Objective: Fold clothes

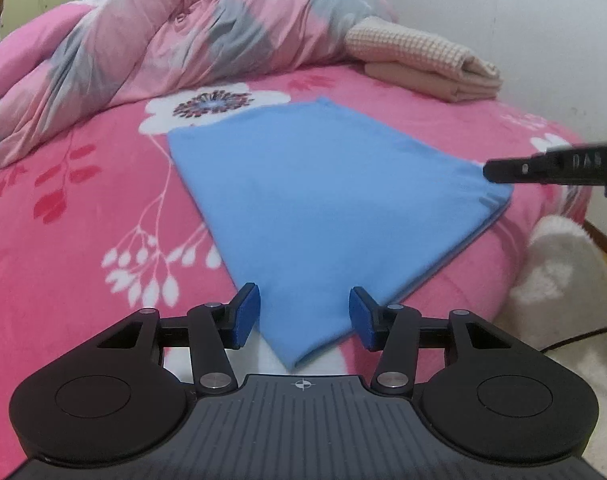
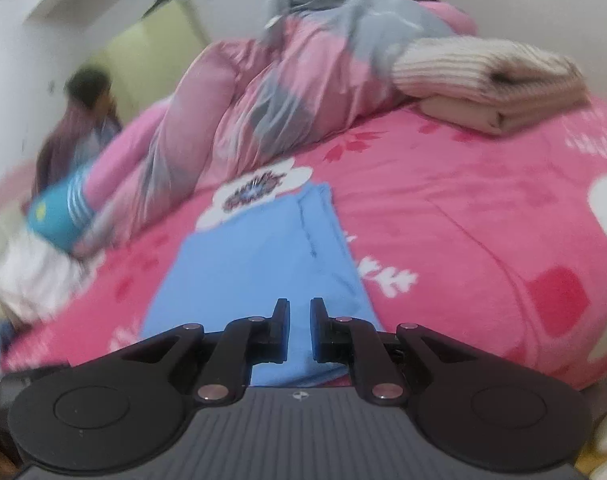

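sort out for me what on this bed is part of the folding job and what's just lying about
Part of the job:
- blue cloth, lying flat and folded
- left claw, open
- right claw, narrowly open

Just lying about:
- pink and grey quilt
- beige folded stack
- pink floral bedsheet

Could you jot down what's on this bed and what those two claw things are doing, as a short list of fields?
Surface: pink floral bedsheet
Garment: blue cloth, folded flat
Behind it: rumpled quilt, folded beige stack
Left gripper: open, astride the cloth's near corner
Right gripper: narrow gap between its jaws, over the cloth's edge, not gripping
Background: a person, blurred
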`<state>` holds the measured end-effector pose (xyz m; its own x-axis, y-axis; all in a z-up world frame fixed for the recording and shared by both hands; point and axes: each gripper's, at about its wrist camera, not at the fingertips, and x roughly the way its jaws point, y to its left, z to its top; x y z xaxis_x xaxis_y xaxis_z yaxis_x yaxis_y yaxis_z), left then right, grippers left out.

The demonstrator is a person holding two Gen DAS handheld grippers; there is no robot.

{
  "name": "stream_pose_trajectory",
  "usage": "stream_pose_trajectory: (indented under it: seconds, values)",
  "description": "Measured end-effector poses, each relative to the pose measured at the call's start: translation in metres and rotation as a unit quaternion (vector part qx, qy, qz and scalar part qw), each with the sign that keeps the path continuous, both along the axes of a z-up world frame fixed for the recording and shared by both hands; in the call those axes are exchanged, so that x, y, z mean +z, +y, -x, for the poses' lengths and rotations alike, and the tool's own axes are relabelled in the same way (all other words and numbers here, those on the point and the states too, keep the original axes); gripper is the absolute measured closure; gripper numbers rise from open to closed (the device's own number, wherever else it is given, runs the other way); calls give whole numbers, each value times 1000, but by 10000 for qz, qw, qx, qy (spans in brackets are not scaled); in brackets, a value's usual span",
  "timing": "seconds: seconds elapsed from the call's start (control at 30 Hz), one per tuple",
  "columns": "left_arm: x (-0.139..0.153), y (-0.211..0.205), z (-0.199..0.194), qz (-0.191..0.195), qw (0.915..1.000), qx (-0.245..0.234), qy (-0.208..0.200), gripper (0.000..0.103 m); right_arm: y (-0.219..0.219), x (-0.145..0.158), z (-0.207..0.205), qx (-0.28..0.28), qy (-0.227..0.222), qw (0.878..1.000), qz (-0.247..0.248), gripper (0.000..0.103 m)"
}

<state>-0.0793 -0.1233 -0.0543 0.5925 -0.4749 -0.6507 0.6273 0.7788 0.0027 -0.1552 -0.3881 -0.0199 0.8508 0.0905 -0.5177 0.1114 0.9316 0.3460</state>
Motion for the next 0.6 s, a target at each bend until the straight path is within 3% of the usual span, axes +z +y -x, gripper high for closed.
stream_pose_trajectory:
  seconds: [0.17,0.27,0.47,0.6]
  values:
    - [-2,5,4,-4,10000,52,1,39,37,-15,4,280,488,9892,1354,92]
    - [-3,6,5,-10,10000,71,13,37,45,-11,12,327,566,9852,1584,92]
    - [-2,3,3,-41,9999,64,76,32,54,13,7,154,77,9845,1743,90]
    - [-3,2,4,-61,9999,46,118,27,62,4,-11,197,85,9849,1716,88]
